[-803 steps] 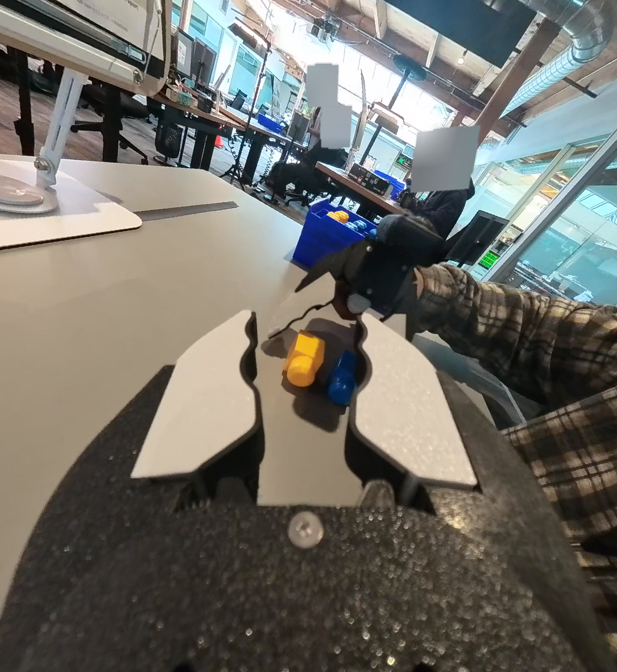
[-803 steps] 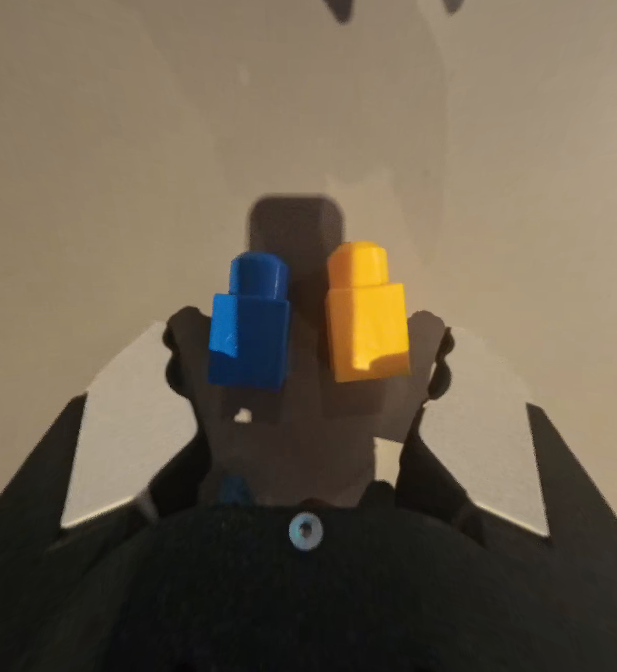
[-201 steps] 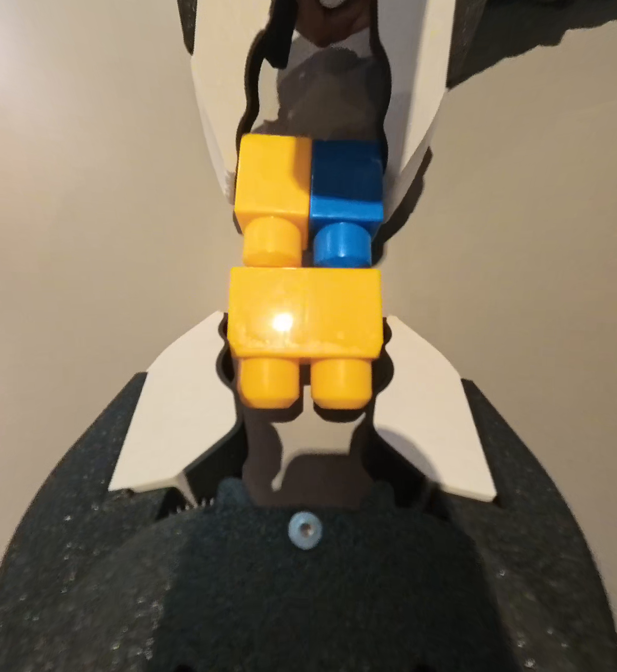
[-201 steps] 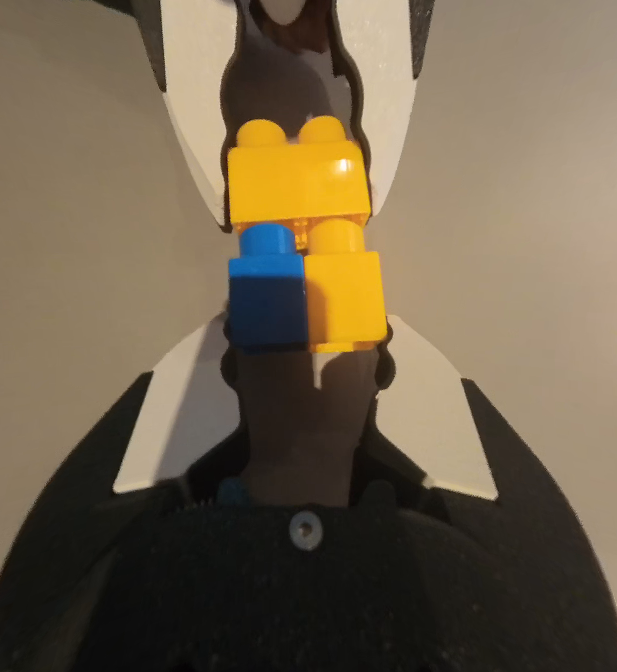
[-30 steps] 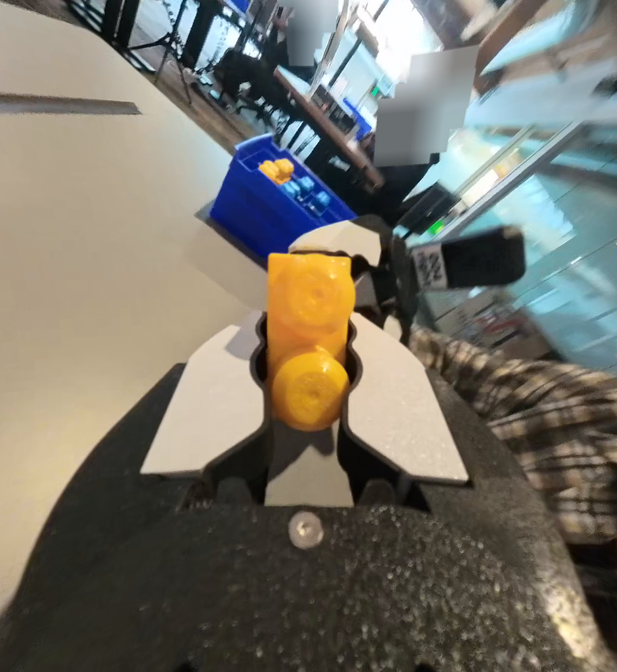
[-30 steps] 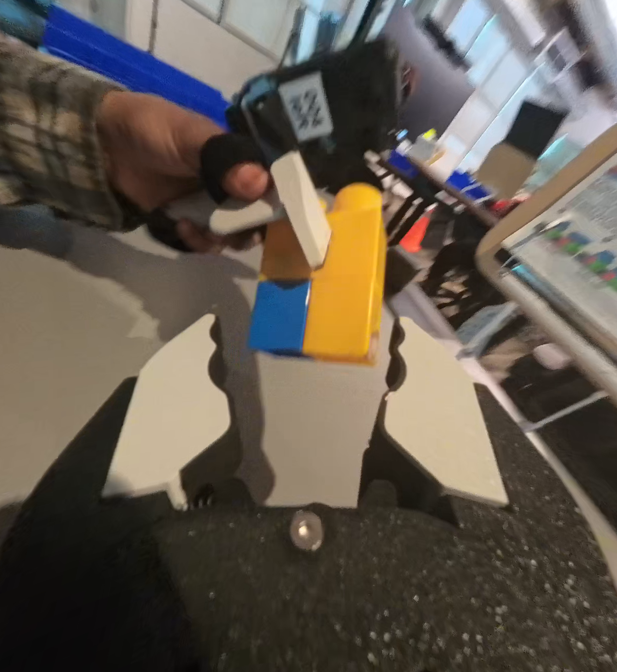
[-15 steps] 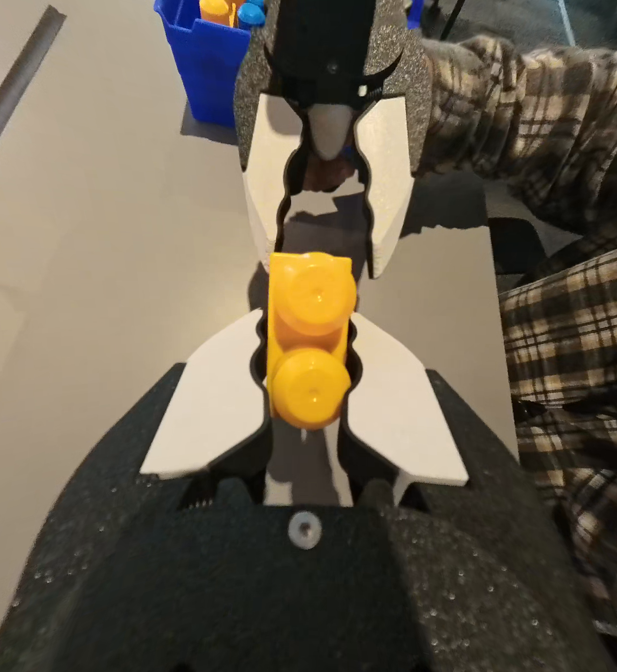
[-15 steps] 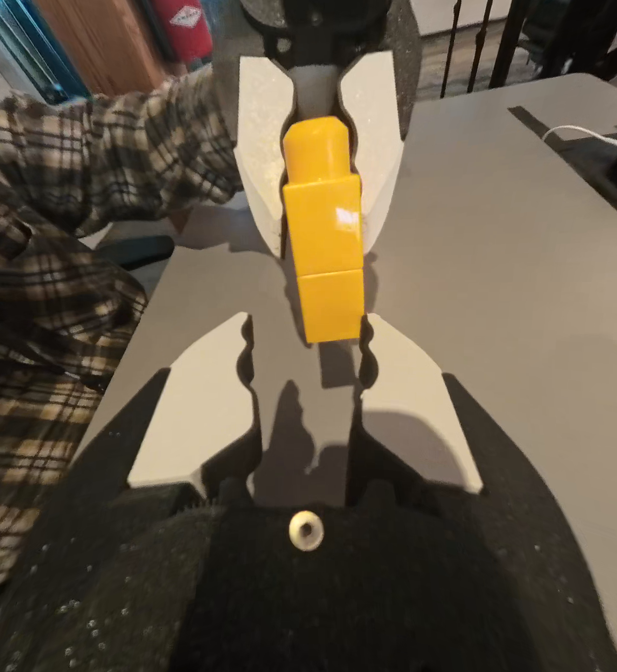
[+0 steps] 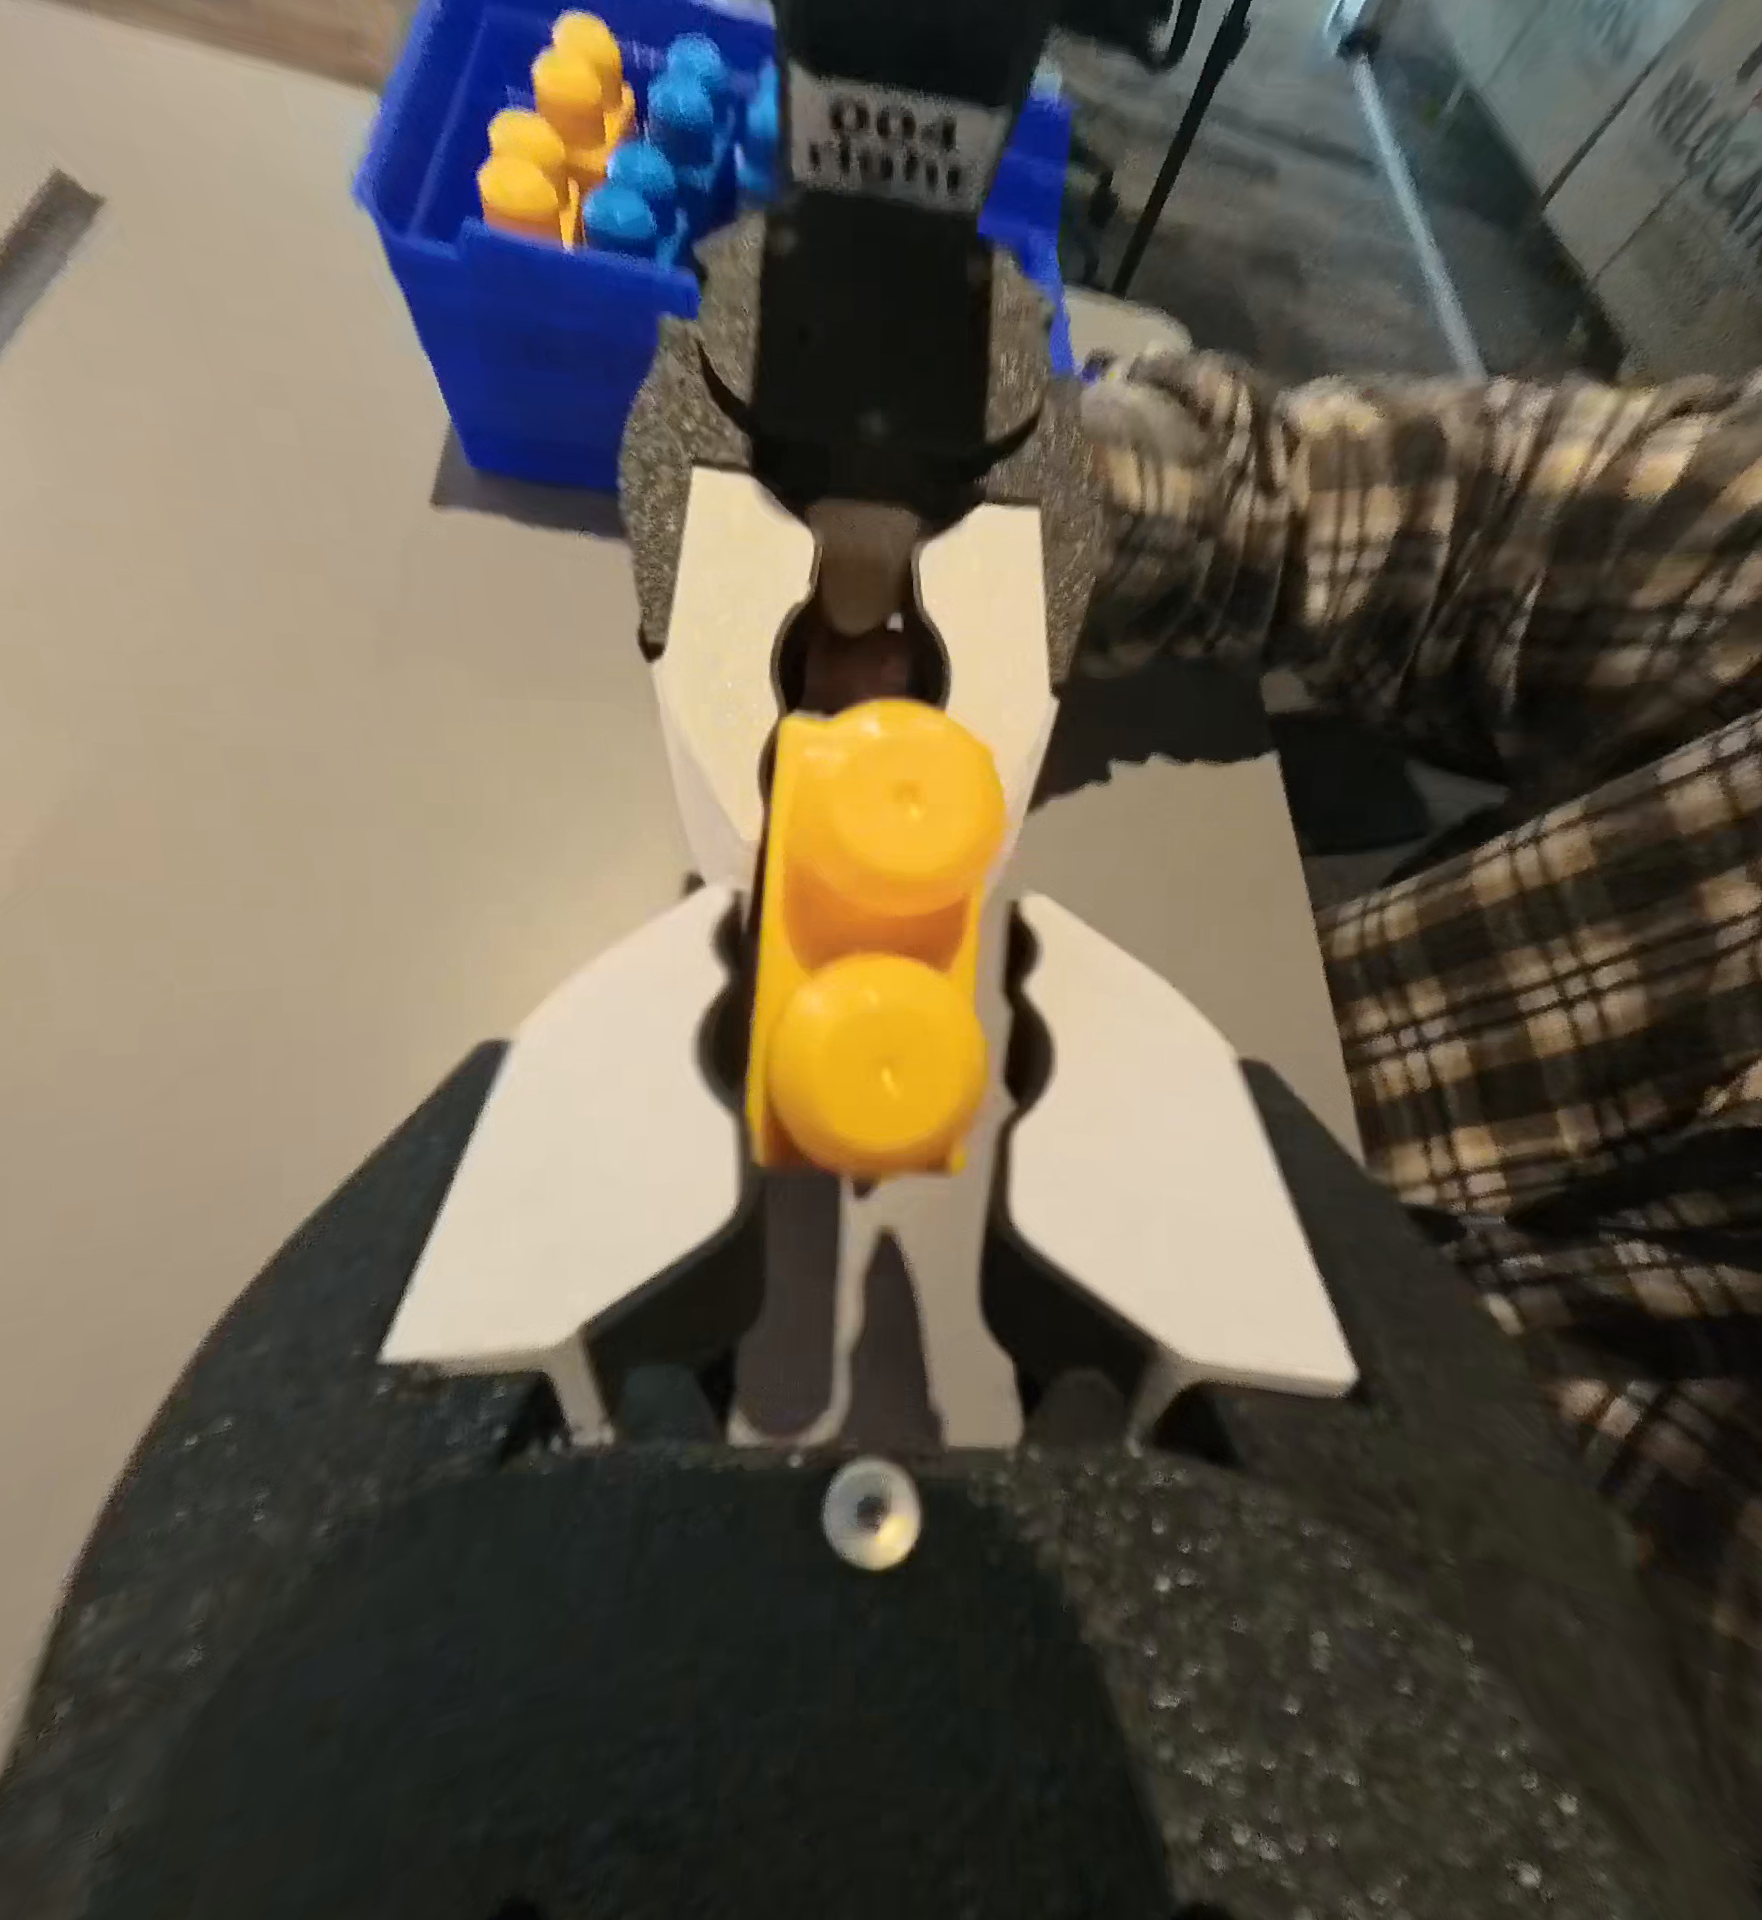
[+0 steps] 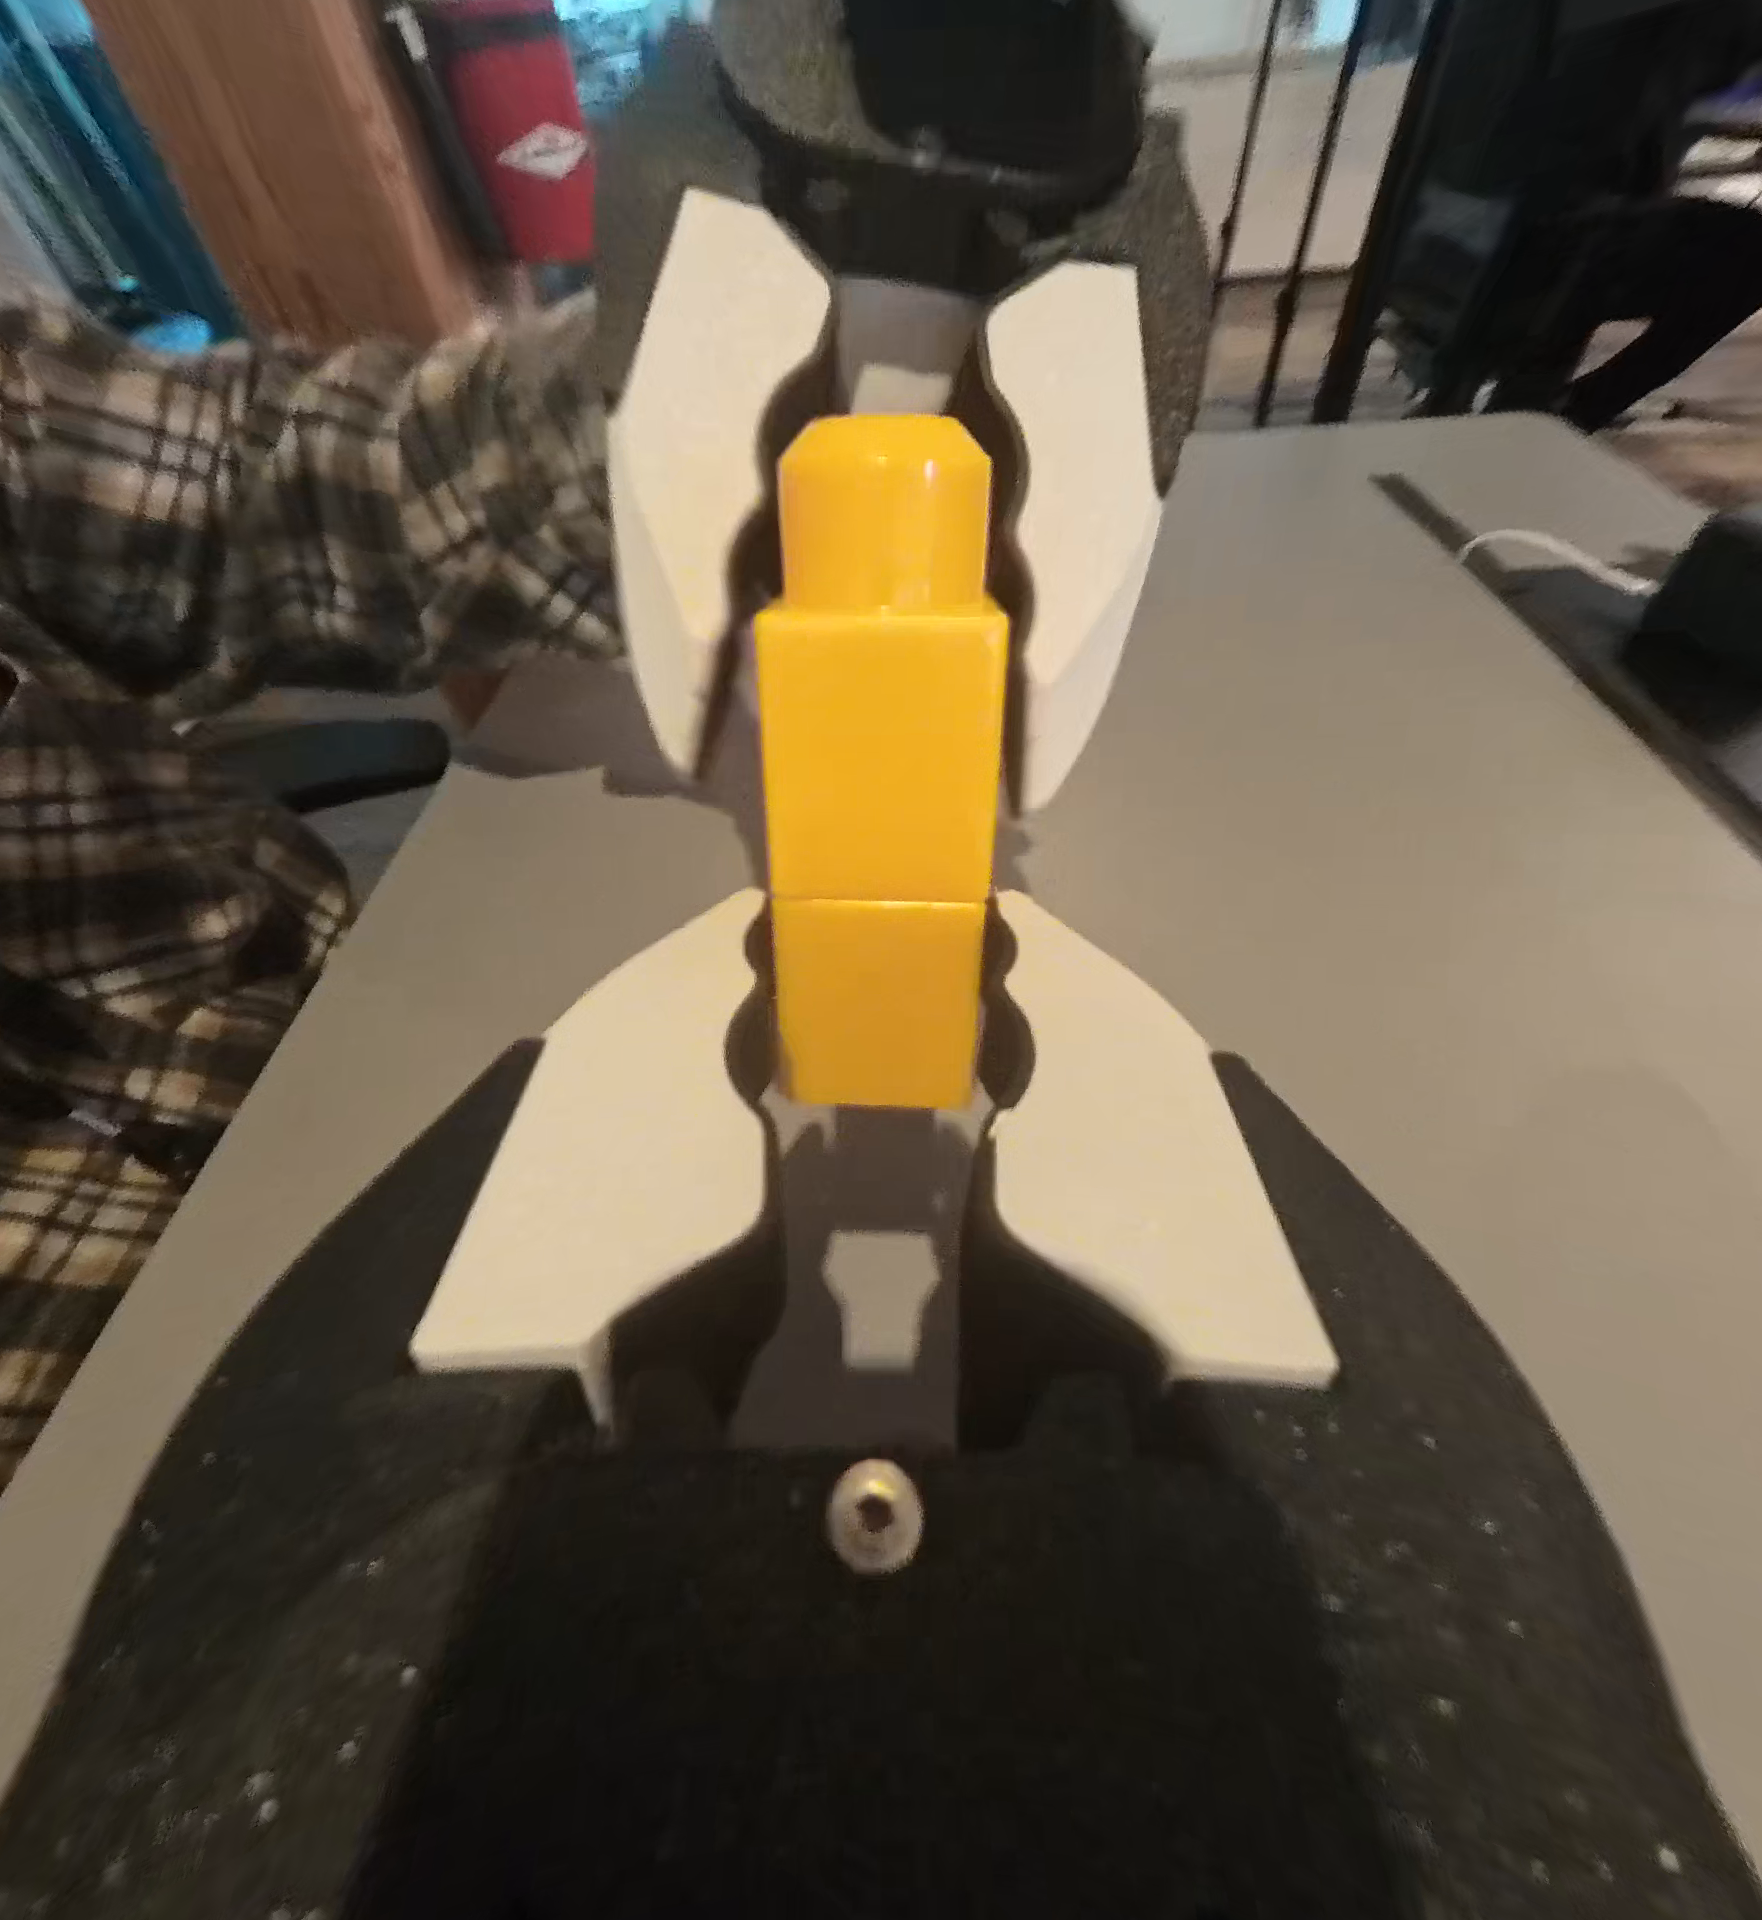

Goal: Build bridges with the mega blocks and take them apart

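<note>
**Both grippers on one small yellow stack, held above the table**

The left gripper is closed on the two-stud yellow block, its white fingers pressed against the block's narrow sides with the studs facing the camera. The right gripper is closed too, pinching the lower yellow block that is plugged into the bottom of the wide one. The pair meet nose to nose over the grey table, so the stack hangs in the air between them — not resting on anything. A blue leg is not visible from either camera here. Beyond, the blue bin of spare blocks sits near the table's far edge, and a plaid sleeve reaches in beside it.

Likely a pull-apart. The risk is a crooked pull: if the grippers twist rather than draw straight apart, the studs may bind, then pop free suddenly — and a block gripped only at its edges could slip out and drop to the table.
</note>
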Available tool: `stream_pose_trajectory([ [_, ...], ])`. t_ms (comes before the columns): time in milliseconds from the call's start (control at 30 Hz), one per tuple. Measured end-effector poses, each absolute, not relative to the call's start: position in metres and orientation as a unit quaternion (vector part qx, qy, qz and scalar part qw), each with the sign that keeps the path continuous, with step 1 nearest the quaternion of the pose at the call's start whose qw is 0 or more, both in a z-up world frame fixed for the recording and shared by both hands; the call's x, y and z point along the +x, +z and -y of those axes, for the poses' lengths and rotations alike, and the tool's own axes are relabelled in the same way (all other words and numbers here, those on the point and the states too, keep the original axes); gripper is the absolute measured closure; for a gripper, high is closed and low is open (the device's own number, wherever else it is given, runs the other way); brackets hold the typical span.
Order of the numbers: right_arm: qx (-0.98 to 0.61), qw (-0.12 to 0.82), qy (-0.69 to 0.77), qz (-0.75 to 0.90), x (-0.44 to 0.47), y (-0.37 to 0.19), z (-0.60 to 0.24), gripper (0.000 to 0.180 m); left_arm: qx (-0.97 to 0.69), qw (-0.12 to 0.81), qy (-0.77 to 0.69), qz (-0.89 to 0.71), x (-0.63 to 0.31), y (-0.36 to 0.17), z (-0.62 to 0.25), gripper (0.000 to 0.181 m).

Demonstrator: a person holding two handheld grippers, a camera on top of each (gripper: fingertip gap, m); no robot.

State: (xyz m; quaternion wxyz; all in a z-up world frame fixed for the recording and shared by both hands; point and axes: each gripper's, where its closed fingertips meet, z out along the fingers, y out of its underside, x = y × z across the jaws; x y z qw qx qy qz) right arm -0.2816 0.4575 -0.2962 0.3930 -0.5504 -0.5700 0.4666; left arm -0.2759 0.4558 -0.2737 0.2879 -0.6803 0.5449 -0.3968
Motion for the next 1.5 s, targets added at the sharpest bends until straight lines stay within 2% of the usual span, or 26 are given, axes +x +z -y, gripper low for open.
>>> stream_pose_trajectory([
  [33,-0.546,0.41,0.474,0.556,-0.279,-0.292,-0.46,0.144,-0.676,0.306,-0.415,-0.527,-0.278,-0.269,-0.458,0.114],
  [100,-0.533,0.425,0.515,0.52,-0.272,-0.282,-0.461,0.144,-0.649,0.342,-0.469,-0.491,-0.281,-0.258,-0.459,0.109],
  [233,-0.522,0.423,0.562,0.483,-0.269,-0.281,-0.459,0.143,-0.604,0.369,-0.559,-0.432,-0.278,-0.251,-0.458,0.119],
  [333,-0.522,0.421,0.574,0.471,-0.272,-0.281,-0.457,0.143,-0.601,0.37,-0.56,-0.433,-0.267,-0.262,-0.455,0.124],
  [400,-0.521,0.414,0.581,0.468,-0.274,-0.282,-0.455,0.143,-0.601,0.392,-0.546,-0.431,-0.265,-0.264,-0.459,0.142],
  [500,-0.535,0.4,0.567,0.481,-0.272,-0.29,-0.455,0.142,-0.601,0.407,-0.527,-0.441,-0.265,-0.269,-0.458,0.144],
  [567,-0.588,0.376,0.51,0.503,-0.263,-0.304,-0.465,0.108,-0.603,0.419,-0.502,-0.456,-0.267,-0.275,-0.457,0.144],
  [600,-0.603,0.369,0.479,0.522,-0.254,-0.305,-0.467,0.105,-0.606,0.425,-0.488,-0.463,-0.268,-0.279,-0.457,0.144],
  [733,-0.623,0.34,0.326,0.625,-0.227,-0.282,-0.474,0.118,-0.628,0.419,-0.451,-0.476,-0.27,-0.303,-0.462,0.144],
  [900,-0.612,0.243,0.162,0.735,-0.238,-0.271,-0.474,0.116,-0.647,0.398,-0.438,-0.48,-0.268,-0.315,-0.463,0.144],
  [1167,-0.592,0.132,0.144,0.782,-0.272,-0.293,-0.457,0.126,-0.636,0.408,-0.432,-0.493,-0.27,-0.313,-0.454,0.144],
  [1300,-0.602,0.104,0.139,0.779,-0.274,-0.304,-0.454,0.143,-0.629,0.416,-0.432,-0.495,-0.271,-0.308,-0.452,0.144],
  [1433,-0.611,0.104,0.139,0.772,-0.27,-0.297,-0.452,0.143,-0.616,0.422,-0.46,-0.481,-0.268,-0.301,-0.45,0.143],
  [1467,-0.612,0.114,0.132,0.772,-0.266,-0.292,-0.454,0.144,-0.62,0.424,-0.461,-0.473,-0.267,-0.3,-0.452,0.135],
  [1500,-0.617,0.124,0.125,0.767,-0.26,-0.286,-0.457,0.144,-0.625,0.427,-0.457,-0.466,-0.268,-0.301,-0.455,0.119],
])
